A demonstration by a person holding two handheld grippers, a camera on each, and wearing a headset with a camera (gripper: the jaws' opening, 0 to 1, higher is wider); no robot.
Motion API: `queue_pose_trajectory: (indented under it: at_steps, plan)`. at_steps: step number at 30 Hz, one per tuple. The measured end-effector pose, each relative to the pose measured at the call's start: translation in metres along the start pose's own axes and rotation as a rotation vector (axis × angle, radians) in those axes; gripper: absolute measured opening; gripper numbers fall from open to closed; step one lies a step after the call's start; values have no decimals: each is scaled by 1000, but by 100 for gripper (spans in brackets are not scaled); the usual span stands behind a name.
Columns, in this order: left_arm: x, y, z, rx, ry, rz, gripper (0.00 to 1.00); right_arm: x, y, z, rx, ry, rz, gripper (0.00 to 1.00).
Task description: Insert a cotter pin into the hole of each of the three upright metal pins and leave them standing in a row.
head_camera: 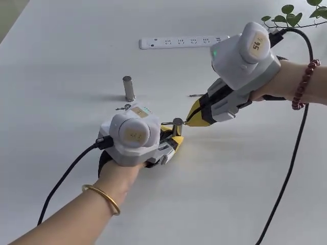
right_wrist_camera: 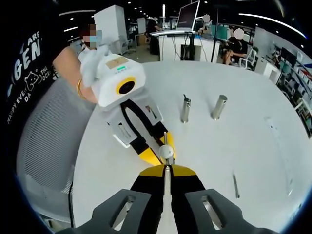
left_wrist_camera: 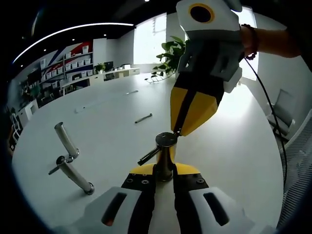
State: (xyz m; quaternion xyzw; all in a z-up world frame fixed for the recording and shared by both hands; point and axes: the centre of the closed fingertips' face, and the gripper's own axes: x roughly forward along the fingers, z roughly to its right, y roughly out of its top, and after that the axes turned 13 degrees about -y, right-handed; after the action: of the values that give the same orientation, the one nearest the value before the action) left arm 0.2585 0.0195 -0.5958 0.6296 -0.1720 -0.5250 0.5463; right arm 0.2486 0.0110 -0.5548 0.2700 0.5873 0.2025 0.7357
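Two grippers meet at the centre of the head view: the left gripper [head_camera: 173, 140], from lower left, clamps an upright metal pin [head_camera: 177, 125] by its shaft, while the right gripper [head_camera: 190, 121], from upper right, has its tips squeezed together on a cotter pin [left_wrist_camera: 147, 157] whose dark end pokes out beyond the pin's head. A second metal pin [right_wrist_camera: 185, 108] and a third metal pin [right_wrist_camera: 219, 107] stand side by side above centre in the right gripper view, and a loose cotter pin [right_wrist_camera: 235, 185] lies flat on the white table [right_wrist_camera: 209, 146] at its lower right.
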Motion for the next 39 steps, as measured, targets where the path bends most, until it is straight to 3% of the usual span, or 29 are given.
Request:
queue_pose_trajectory:
  at_steps: [16, 20, 31, 39]
  plan:
    - [0, 0, -1, -8, 4, -9, 12, 2, -1, -3, -13, 0, -7, 0]
    - [-3, -2, -2, -17, 12, -17, 16, 3, -2, -2, -8, -4, -7, 6]
    - [-24, -2, 1, -31, 21, -18, 31, 4, 14, -7, 29, -30, 31, 19]
    - [-42, 1, 1, -59, 51, 9, 37, 13, 25, -13, 28, -40, 42, 19]
